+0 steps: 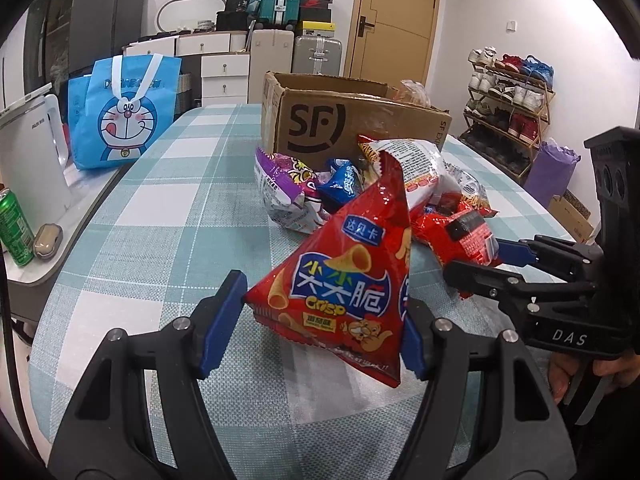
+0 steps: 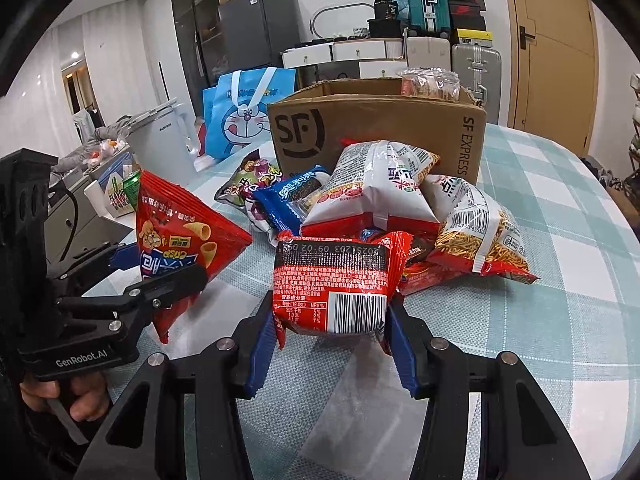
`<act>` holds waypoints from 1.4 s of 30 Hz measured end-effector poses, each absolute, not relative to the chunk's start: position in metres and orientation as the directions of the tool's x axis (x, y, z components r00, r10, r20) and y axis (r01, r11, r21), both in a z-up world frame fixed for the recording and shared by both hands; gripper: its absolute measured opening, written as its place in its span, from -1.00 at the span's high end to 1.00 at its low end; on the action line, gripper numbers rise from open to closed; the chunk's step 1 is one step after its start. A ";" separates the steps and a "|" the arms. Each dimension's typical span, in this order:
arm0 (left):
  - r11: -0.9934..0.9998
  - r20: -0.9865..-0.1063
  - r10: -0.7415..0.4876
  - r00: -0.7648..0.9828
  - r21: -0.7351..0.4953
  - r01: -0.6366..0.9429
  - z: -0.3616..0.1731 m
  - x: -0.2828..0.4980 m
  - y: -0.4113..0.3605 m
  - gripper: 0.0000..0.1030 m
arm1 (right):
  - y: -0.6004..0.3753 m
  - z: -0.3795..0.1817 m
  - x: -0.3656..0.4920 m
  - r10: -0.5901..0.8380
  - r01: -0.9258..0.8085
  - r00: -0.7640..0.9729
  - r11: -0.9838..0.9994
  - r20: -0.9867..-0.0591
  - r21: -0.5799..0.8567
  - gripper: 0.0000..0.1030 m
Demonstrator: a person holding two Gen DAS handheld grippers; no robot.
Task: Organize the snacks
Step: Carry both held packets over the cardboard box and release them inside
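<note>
Cardboard box (image 2: 376, 136) stands open behind the snack pile (image 2: 384, 200), one packet already poking out of it. Left gripper (image 1: 320, 320) is clamped on the red triangular crisp bag (image 1: 344, 280), right gripper (image 2: 332, 340) on the red noodle packet (image 2: 336, 284); both look lifted clear of the checked tablecloth (image 2: 560, 320). Carry each over the rim before releasing, one at a time, squeezing lightly so nothing gets crushed.

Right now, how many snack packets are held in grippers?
2. The left gripper holds a red crisp bag beside the pile; the right gripper holds a red noodle packet at the pile's near edge.
</note>
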State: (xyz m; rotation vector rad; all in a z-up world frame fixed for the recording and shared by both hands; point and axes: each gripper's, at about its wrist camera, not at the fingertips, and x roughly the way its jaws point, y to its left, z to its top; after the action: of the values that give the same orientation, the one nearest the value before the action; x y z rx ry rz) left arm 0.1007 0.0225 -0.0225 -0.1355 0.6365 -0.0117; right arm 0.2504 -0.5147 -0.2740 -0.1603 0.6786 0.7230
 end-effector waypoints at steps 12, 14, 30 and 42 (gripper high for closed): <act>0.995 -0.564 -0.054 0.824 -0.102 -0.004 -0.010 0.100 0.011 -0.29 | -0.523 -0.241 0.240 0.580 -0.663 0.608 0.747 -0.542 0.057 -0.01; 0.995 -0.554 -0.058 0.830 -0.096 0.005 -0.005 0.101 0.008 -0.29 | -0.527 -0.232 0.241 0.588 -0.664 0.614 0.745 -0.526 0.058 -0.01; 0.992 -0.498 -0.068 0.864 -0.128 0.004 0.045 0.138 0.013 -0.29 | -0.532 -0.183 0.281 0.607 -0.645 0.636 0.757 -0.476 0.103 -0.01; 0.992 -0.492 -0.029 0.870 -0.119 -0.034 0.082 0.190 0.020 -0.29 | -0.522 -0.158 0.323 0.603 -0.622 0.642 0.771 -0.474 0.138 -0.01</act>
State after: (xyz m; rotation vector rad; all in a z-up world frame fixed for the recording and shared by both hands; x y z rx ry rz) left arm 0.1901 0.0197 0.0820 -0.1257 0.5158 0.0028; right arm 0.3230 -0.5220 -0.1585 -0.0389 0.5263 0.6980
